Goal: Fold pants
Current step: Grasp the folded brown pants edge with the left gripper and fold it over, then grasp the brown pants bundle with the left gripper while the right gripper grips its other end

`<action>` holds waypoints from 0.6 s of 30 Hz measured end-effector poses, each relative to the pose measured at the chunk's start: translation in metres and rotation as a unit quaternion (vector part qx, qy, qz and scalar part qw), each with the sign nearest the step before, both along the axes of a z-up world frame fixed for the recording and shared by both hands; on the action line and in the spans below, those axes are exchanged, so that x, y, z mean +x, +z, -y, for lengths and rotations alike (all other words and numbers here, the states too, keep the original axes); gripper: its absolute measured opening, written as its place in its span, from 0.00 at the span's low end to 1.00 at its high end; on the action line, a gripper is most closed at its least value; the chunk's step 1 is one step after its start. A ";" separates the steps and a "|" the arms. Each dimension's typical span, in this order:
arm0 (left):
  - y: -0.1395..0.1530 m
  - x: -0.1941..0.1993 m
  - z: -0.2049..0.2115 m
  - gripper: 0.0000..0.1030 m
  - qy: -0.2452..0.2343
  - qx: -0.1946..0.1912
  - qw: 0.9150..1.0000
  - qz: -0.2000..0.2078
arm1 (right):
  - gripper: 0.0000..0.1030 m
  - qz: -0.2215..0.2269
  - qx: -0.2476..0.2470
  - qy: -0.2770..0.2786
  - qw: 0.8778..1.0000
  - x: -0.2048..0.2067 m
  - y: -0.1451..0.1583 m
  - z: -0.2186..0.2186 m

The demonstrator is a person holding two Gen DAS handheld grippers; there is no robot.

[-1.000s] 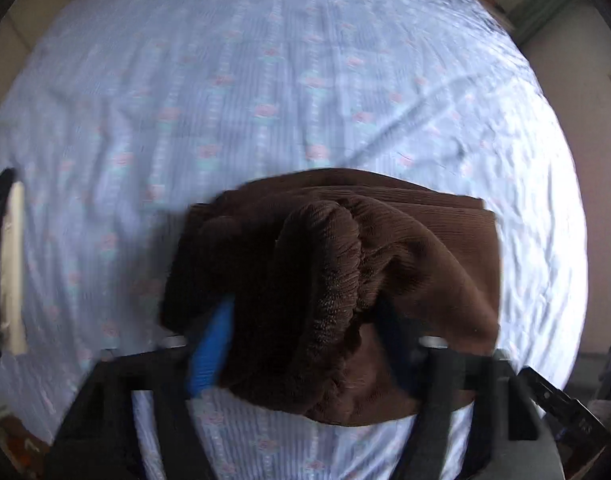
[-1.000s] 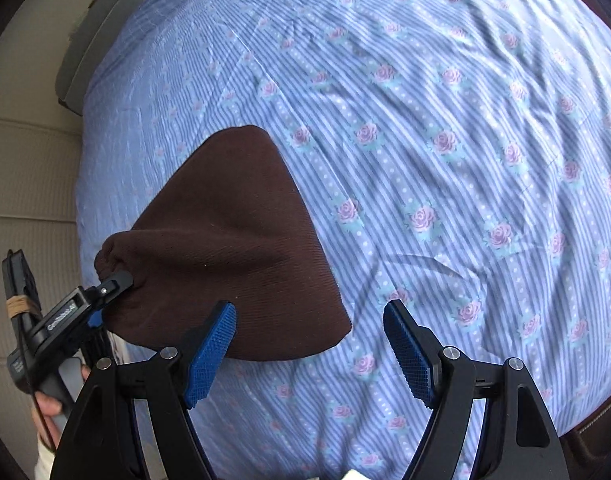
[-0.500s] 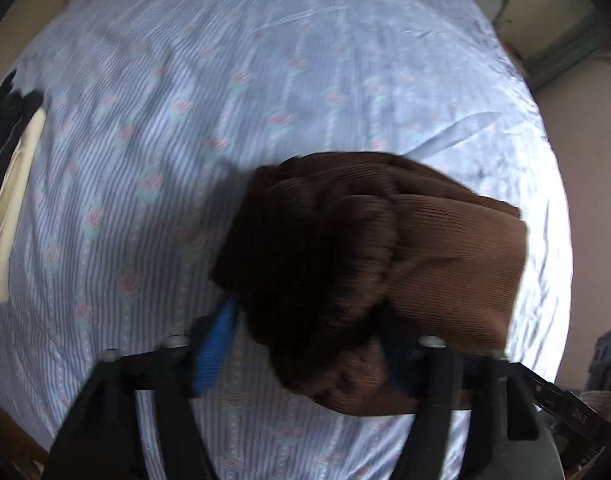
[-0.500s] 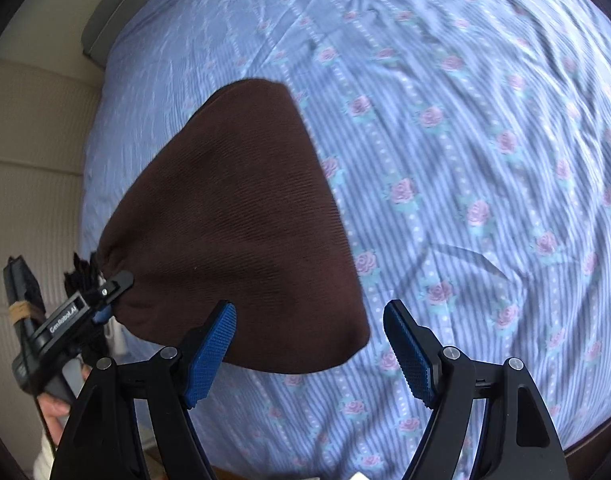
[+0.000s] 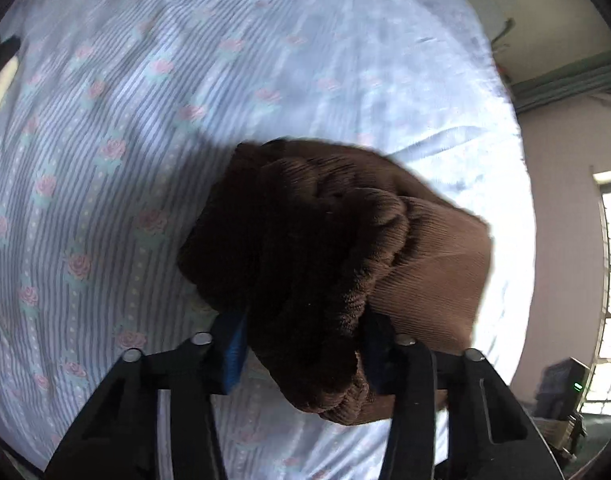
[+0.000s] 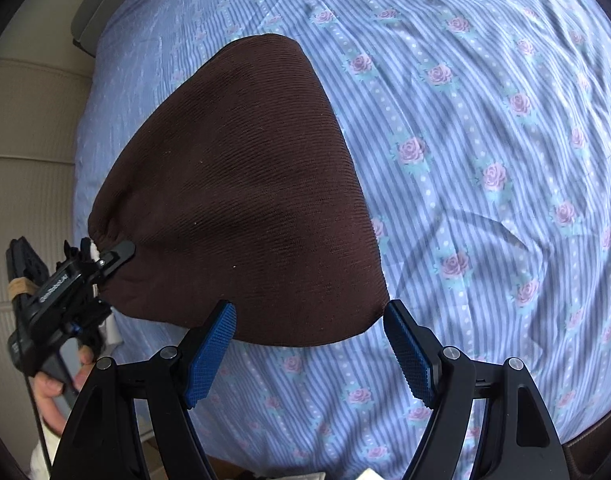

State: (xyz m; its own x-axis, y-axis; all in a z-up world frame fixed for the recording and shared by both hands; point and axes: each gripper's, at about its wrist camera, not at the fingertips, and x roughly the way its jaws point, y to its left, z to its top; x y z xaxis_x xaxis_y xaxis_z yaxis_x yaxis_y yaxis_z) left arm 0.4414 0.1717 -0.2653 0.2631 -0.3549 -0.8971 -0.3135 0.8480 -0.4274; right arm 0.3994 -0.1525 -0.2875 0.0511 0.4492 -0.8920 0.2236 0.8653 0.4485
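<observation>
Brown pants (image 6: 241,184) now nearer the right gripper (image 6: 309,344) — jaws wide; left gripper (image 5: 301,344) — jaws clamped on bunched waistband.

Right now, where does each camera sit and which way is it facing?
Left wrist: on the left gripper, looking along jaws shut on the brown pants, over the floral bedsheet.
Right wrist: on the right gripper, jaws open, empty, facing the sheet; the left gripper and hand show at left.
Shared: pants, sheet.
</observation>
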 end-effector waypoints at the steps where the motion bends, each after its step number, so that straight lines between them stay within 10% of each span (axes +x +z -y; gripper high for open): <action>1: 0.013 -0.001 0.004 0.38 -0.012 0.002 1.000 0.021 | 0.75 0.002 0.006 -0.005 1.000 0.003 0.002 0.002; 7: 0.054 0.006 -0.006 0.35 -0.035 0.040 0.995 0.090 | 0.75 0.042 0.032 -0.018 0.998 0.006 0.031 0.003; 18: 0.004 0.012 -0.026 0.42 -0.040 0.044 0.998 0.017 | 0.75 0.064 -0.008 0.036 0.997 0.018 0.037 -0.023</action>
State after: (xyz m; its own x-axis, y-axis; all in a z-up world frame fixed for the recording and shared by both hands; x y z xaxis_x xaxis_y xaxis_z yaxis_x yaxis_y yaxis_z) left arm 0.4537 0.1979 -0.2610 0.2676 -0.2954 -0.9172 -0.2297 0.9049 -0.3584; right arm 0.4170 -0.1291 -0.2506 0.1336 0.4412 -0.8874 0.1028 0.8844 0.4552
